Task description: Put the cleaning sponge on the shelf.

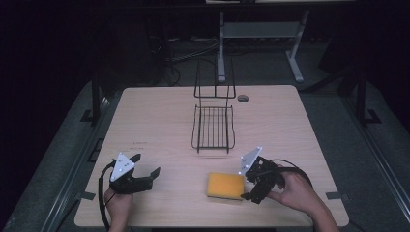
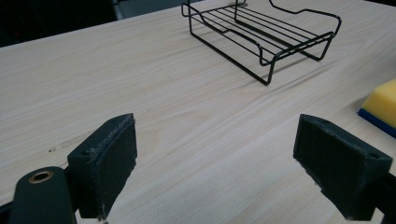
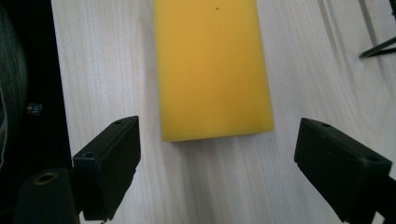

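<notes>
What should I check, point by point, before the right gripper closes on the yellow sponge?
1. Right gripper open: ok, both jaws stand wide apart.
2. Sponge between the jaws: not ok, its near end lies ahead of the pads, so the gripper must advance first.
3. Sponge lined up with the gap: ok, it is narrower than the opening and roughly centred.
4. Sponge flat on the table: ok.
5. Wire rack out of the way: ok, it stands apart, farther back.
6. Left gripper clear of the sponge: ok, open and off to the side.
</notes>
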